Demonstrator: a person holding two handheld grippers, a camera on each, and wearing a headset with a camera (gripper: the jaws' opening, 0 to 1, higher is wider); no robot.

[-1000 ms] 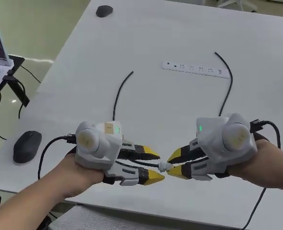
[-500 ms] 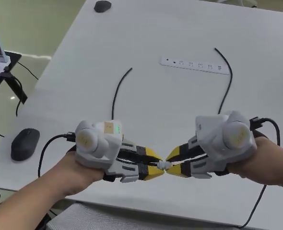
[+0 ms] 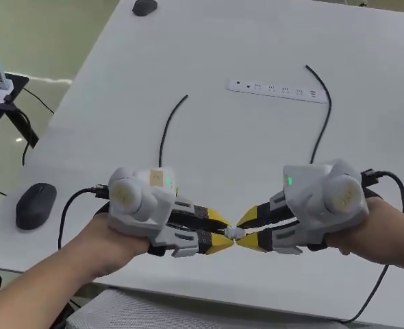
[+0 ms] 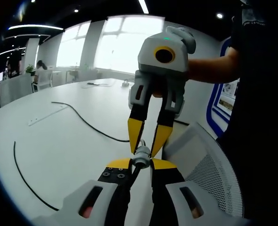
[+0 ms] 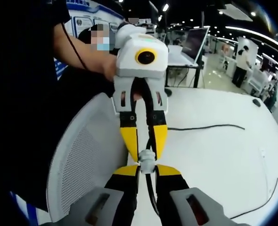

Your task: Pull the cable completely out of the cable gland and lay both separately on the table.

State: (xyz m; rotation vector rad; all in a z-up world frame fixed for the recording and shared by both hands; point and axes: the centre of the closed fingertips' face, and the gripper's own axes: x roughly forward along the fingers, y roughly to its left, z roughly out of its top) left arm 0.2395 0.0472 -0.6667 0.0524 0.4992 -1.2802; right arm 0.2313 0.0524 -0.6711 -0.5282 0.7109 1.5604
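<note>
The two tools have drawn together since a second ago, and their yellow tips now almost meet over the near edge of the bench (image 3: 257, 157). The right hand-held gripper (image 3: 247, 230) pinches the small pale cable gland (image 3: 235, 234) between narrow jaws. The left hand-held gripper (image 3: 221, 233) is clamped narrow on the black cable (image 4: 135, 173), which runs back between its jaws from the gland, and the cable is not yet pulled out of it.

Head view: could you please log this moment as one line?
left gripper shut on cable | right gripper shut on cable gland | tips meeting above table edge | cable not yet out
</note>
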